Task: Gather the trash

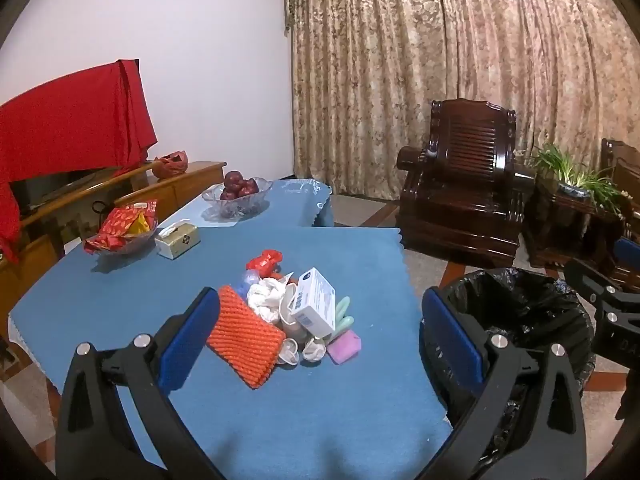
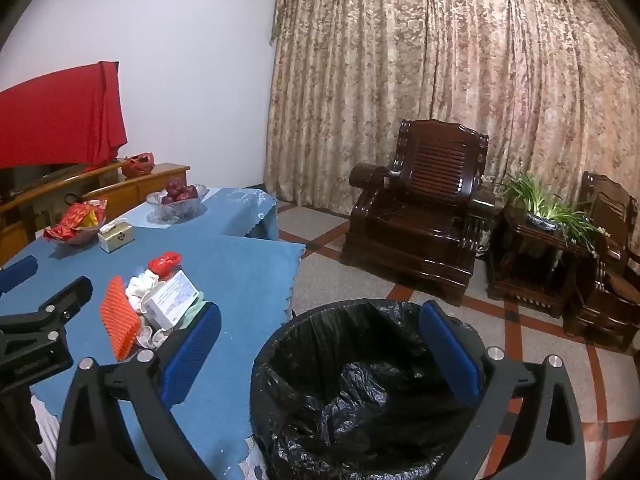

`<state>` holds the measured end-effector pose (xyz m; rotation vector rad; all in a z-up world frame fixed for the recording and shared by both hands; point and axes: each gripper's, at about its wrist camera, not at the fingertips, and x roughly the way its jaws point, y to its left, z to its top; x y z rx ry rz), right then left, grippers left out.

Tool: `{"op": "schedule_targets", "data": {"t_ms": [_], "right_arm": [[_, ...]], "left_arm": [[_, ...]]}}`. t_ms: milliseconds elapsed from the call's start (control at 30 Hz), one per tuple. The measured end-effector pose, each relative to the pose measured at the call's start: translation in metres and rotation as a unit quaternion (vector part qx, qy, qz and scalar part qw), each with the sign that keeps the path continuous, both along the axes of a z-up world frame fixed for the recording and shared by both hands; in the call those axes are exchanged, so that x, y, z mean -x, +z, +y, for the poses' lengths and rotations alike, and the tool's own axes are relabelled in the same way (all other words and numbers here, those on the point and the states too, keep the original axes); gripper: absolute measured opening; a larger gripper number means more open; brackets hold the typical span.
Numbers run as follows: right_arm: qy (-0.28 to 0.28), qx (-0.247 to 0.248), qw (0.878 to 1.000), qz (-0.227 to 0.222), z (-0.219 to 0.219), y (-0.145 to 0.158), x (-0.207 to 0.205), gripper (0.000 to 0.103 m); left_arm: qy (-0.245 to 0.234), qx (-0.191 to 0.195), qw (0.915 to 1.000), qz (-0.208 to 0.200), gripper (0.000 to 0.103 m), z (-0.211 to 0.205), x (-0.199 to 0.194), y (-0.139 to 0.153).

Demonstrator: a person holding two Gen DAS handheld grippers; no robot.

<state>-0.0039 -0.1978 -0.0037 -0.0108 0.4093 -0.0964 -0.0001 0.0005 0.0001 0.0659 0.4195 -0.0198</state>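
A pile of trash lies mid-table: an orange foam net (image 1: 243,335) (image 2: 119,322), a white box (image 1: 314,302) (image 2: 170,298), crumpled white tissue (image 1: 265,298), a red wrapper (image 1: 264,261) (image 2: 164,263), a pink piece (image 1: 344,346) and green pieces (image 1: 344,314). A bin with a black bag (image 1: 524,316) (image 2: 360,384) stands on the floor right of the table. My left gripper (image 1: 320,336) is open and empty, held above the pile's near side. My right gripper (image 2: 320,352) is open and empty, above the bin.
The blue-clothed table (image 1: 280,400) also holds a tissue box (image 1: 178,240), a dish of red packets (image 1: 122,228) and a glass bowl of red fruit (image 1: 236,194). A dark wooden armchair (image 2: 424,208) and a plant stand (image 2: 548,216) sit beyond the bin.
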Motion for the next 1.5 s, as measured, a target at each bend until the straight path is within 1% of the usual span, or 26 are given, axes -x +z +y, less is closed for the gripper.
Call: {"op": "schedule_targets", "data": {"t_ms": [367, 600, 1500], "right_arm": [[0.000, 0.000, 1.000, 0.000, 0.0003, 0.0008, 0.0002, 0.097], [-0.001, 0.000, 1.000, 0.002, -0.0003, -0.0017, -0.0008, 0.097], [-0.001, -0.001, 1.000, 0.003, -0.0024, -0.0035, -0.0014, 0.097]], "left_arm": [[-0.002, 0.002, 1.0000, 0.000, 0.098, 0.0022, 0.0027, -0.0043], [-0.003, 0.003, 1.0000, 0.004, 0.098, 0.0012, 0.0008, 0.0013], [-0.003, 0.002, 1.0000, 0.003, 0.098, 0.0021, 0.0005, -0.0004]]}}
